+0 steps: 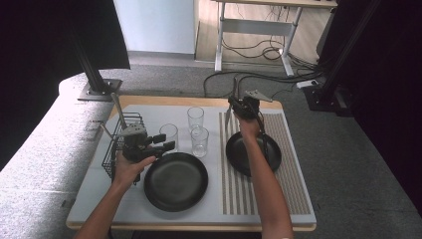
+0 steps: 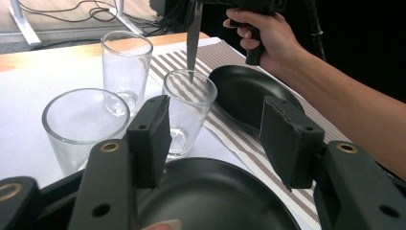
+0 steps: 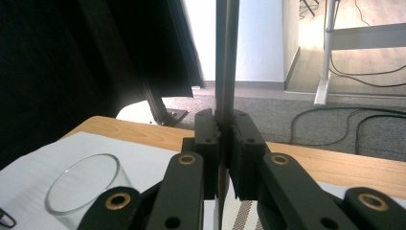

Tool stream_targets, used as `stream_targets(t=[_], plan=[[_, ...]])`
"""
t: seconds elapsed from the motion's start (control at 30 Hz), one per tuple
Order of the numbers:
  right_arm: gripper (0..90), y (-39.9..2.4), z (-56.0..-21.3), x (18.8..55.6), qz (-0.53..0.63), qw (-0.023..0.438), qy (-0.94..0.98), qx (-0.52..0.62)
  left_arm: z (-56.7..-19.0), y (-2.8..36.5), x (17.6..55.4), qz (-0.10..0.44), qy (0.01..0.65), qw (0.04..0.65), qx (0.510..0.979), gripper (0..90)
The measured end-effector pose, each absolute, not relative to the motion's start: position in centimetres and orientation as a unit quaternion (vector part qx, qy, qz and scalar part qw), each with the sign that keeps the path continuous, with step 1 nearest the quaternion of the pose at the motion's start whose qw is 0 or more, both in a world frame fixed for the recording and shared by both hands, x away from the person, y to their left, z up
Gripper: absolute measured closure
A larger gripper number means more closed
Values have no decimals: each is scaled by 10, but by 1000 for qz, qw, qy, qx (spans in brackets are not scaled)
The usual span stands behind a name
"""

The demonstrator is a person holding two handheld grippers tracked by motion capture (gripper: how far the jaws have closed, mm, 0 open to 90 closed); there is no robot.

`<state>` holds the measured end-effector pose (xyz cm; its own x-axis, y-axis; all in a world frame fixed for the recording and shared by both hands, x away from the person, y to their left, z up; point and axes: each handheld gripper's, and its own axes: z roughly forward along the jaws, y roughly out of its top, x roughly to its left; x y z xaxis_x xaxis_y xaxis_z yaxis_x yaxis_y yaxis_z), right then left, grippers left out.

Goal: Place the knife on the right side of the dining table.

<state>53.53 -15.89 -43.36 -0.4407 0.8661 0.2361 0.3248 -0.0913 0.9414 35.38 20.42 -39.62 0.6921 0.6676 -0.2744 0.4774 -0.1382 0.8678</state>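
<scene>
the right gripper (image 1: 238, 105) is clamped tight on a table knife (image 2: 193, 38), its two pads (image 3: 209, 139) pressed against the flat metal, which runs straight up and down between them; the blade hangs down from the gripper, its tip just above the rim of the nearest glass (image 2: 187, 112) in the left gripper view; a small black plate (image 1: 254, 153) lies below and behind that hand; the left gripper (image 1: 161, 142) is spread wide with nothing between its jaws, hovering over the near edge of a large black plate (image 1: 175, 180), with three glasses just ahead of it and a wire basket (image 1: 115, 147) beside it.
</scene>
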Motion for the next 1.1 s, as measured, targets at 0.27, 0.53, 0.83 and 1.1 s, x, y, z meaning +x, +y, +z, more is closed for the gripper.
stream_targets(t=[0.27, 0.53, 0.83, 1.1], plan=[[832, -158, -444, 540, 563, 237, 631, 478, -399, 205, 351, 87, 382, 536, 748, 441], [831, -158, -451, 537, 560, 235, 634, 478, -399, 205, 350, 87, 381, 537, 748, 442], [831, -158, -454, 541, 569, 246, 622, 478, -400, 205, 350, 86, 380, 537, 748, 442], [828, -157, -453, 539, 564, 244, 632, 472, -401, 205, 350, 84, 380, 538, 748, 441]])
